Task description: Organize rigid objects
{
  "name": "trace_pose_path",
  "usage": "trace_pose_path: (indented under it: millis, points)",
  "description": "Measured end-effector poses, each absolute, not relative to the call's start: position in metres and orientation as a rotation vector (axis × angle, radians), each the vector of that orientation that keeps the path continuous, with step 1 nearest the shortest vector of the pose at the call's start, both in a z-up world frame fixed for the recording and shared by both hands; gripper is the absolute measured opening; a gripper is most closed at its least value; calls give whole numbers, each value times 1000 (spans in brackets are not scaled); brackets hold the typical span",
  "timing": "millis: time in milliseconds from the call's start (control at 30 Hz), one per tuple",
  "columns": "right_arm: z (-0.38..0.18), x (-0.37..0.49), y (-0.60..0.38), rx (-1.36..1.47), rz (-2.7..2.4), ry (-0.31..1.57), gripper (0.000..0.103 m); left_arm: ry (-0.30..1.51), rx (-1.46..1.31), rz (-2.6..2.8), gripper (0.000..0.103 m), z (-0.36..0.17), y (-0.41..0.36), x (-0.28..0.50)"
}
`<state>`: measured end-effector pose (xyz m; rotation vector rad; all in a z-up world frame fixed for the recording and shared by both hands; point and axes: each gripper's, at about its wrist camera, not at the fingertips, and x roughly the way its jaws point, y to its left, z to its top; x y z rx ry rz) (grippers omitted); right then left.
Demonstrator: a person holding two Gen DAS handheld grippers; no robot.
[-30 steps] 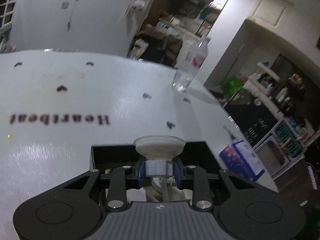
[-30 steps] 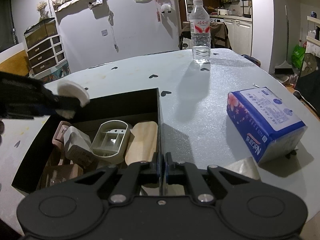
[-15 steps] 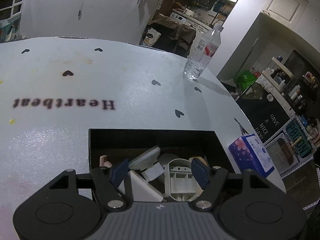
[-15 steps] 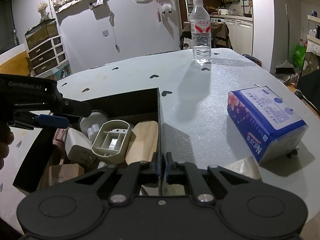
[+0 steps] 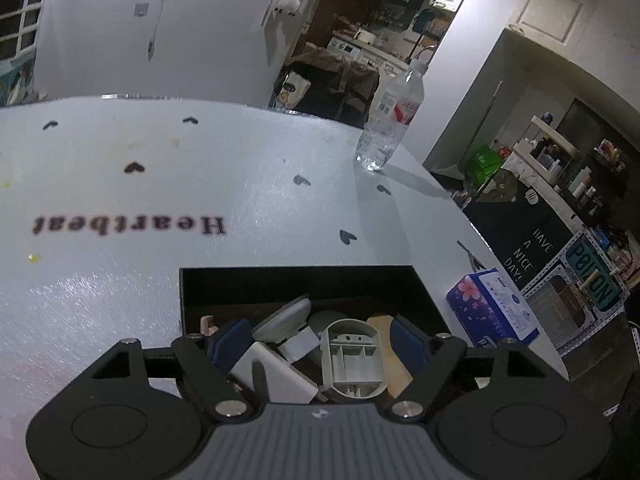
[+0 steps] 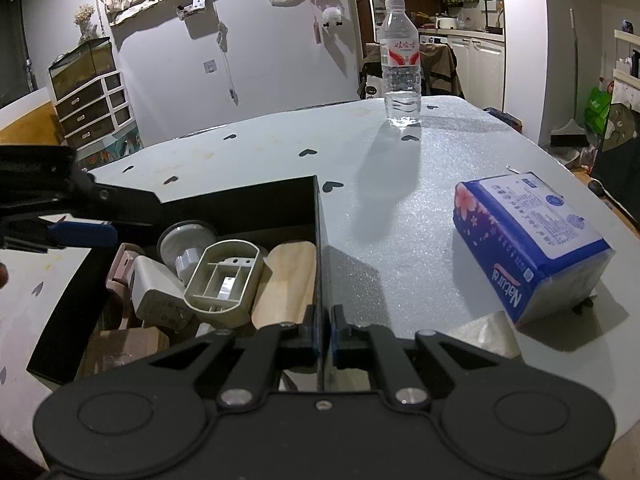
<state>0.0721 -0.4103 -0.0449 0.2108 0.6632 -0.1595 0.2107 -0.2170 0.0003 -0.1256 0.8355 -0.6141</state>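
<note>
A black box (image 6: 240, 200) (image 5: 280, 280) sits on the white table and holds several rigid objects. A white suction-cup piece (image 6: 188, 240) (image 5: 284, 318) lies in it beside a grey oval holder (image 6: 224, 276) (image 5: 352, 356), a white charger block (image 6: 154, 296) (image 5: 264, 372) and a wooden piece (image 6: 288, 280). My left gripper (image 5: 318, 344) is open and empty above the box; it also shows in the right wrist view (image 6: 80, 232). My right gripper (image 6: 323, 332) is shut on the box's right wall.
A water bottle (image 6: 400, 68) (image 5: 390, 120) stands at the table's far side. A blue tissue pack (image 6: 528, 240) (image 5: 492, 312) lies right of the box. The table edge runs close behind the pack. Shelves and furniture stand beyond the table.
My left gripper opened and let go of the white suction-cup piece, which now lies in the box. The left gripper has pulled back a little. My right gripper has not moved.
</note>
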Motion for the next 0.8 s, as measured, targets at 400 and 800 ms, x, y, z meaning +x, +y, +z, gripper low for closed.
trace_pose_path:
  millis: [400, 800]
  points:
    - [-5, 50, -404, 142, -157, 505, 27, 694, -105, -546, 88, 18, -190, 173]
    - [2, -1, -382, 88, -132, 389, 72, 511, -48, -446, 101, 10, -161, 102]
